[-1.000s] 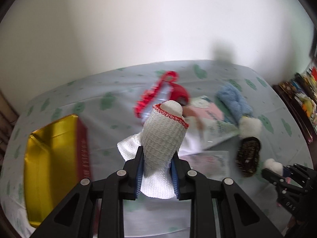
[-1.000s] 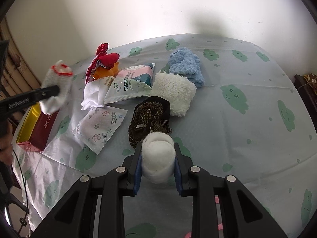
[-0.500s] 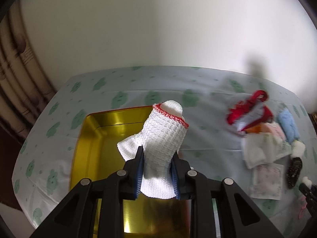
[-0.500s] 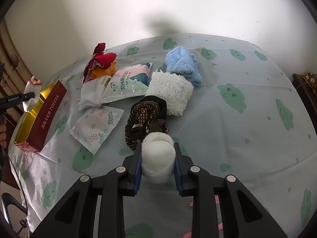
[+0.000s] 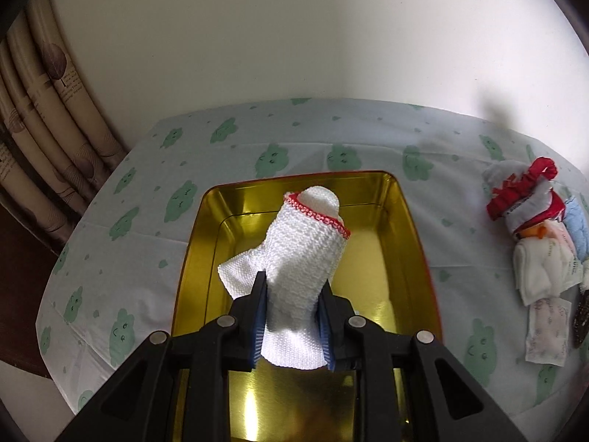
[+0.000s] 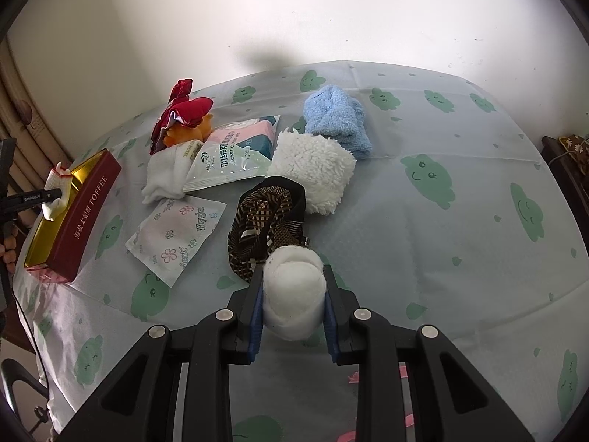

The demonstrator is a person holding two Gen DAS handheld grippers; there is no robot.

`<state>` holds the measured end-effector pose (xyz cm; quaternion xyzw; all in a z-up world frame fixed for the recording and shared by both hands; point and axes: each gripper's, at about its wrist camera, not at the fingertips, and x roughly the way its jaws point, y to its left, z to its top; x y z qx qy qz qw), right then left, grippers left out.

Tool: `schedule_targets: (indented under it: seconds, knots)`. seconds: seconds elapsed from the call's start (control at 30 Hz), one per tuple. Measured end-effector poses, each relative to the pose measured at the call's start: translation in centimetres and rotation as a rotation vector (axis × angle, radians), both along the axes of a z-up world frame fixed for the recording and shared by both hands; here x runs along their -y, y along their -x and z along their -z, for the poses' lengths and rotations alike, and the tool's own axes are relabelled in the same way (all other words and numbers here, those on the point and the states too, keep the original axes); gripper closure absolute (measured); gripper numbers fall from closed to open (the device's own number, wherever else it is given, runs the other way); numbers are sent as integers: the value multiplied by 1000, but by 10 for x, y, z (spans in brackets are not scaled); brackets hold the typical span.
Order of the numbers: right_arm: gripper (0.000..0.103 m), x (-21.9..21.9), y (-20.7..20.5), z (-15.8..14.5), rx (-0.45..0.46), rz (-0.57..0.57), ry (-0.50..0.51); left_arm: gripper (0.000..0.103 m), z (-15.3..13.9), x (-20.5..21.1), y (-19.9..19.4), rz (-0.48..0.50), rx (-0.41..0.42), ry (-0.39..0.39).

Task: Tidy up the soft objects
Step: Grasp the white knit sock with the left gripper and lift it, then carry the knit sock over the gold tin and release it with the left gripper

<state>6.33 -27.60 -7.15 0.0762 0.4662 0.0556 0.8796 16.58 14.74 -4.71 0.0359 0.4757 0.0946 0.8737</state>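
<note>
We hold the white knit mitten (image 5: 305, 258) clamped in our left gripper (image 5: 294, 326) jaws above the gold tin (image 5: 405, 258) ready to drop, while our right gripper (image 6: 294, 316) jaws pinch the white fluffy ball (image 6: 294, 291) over the counter (image 6: 441, 239), waiting its turn.

Light: we see both views bright and evenly lit, the white wall (image 6: 294, 18) nearly washed out.
Shadows: we find a soft grey shadow on the wall in each view.
Glare: we note hot reflections inside the gold tin (image 5: 401, 258).
Distortion: we see the tablecloth (image 6: 460, 202) bowing into a curve, with dark vignette at the corners.
Focus: we read both views as sharp in the middle, softer toward the rim.
</note>
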Motion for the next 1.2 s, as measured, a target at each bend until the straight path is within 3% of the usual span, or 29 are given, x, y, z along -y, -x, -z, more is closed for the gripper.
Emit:
schedule_targets:
  seconds: [0.8, 1.07, 1.2]
  knots:
    - [78, -1, -2, 3, -8, 10, 5, 74, 27, -34, -9, -97, -68, -38]
    - [78, -1, -2, 3, -7, 16, 9, 51, 21, -30, -4, -62, -50, -24]
    - [78, -1, -2, 2, -3, 10, 14, 49, 11, -31, -1, -50, -33, -1]
